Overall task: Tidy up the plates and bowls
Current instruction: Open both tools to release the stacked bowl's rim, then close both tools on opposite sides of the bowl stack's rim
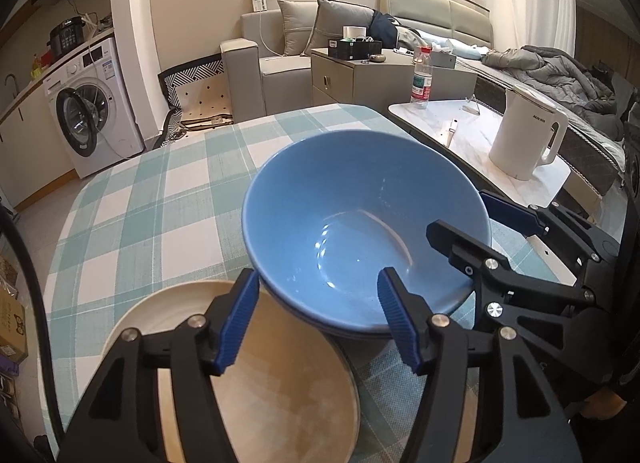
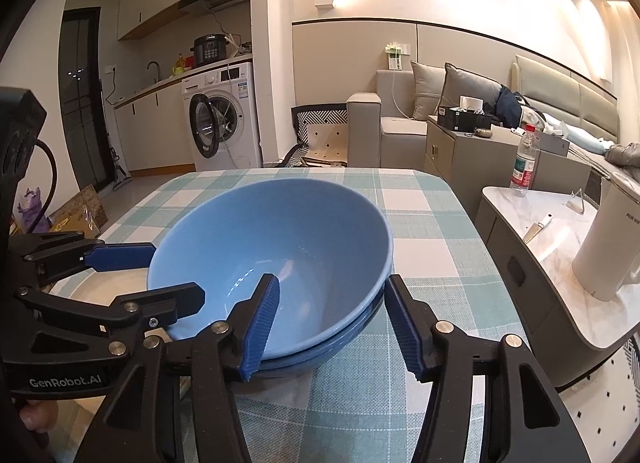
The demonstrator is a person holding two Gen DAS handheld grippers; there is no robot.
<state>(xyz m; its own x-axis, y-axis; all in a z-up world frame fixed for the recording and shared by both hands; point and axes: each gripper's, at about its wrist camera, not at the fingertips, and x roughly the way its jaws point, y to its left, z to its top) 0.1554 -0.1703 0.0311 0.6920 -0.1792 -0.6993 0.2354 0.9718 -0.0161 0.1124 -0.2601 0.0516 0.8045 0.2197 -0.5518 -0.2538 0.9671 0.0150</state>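
A blue bowl (image 1: 360, 223) sits nested in another blue bowl (image 2: 340, 347) on the checked tablecloth (image 1: 160, 203). A cream plate (image 1: 280, 391) lies next to the stack, under my left gripper. My left gripper (image 1: 316, 315) is open, one finger inside the top bowl's near rim and one outside over the plate. My right gripper (image 2: 332, 323) is open and straddles the bowls' right rim, one finger inside and one outside. It shows at the right in the left wrist view (image 1: 468, 219). Neither gripper clamps the rim.
A side table (image 1: 480, 135) to the right holds a white kettle (image 1: 524, 131), a water bottle (image 1: 422, 77) and a knife (image 2: 536, 229). A sofa (image 1: 280, 55), a cabinet and a washing machine (image 1: 92, 115) stand beyond the table's far edge.
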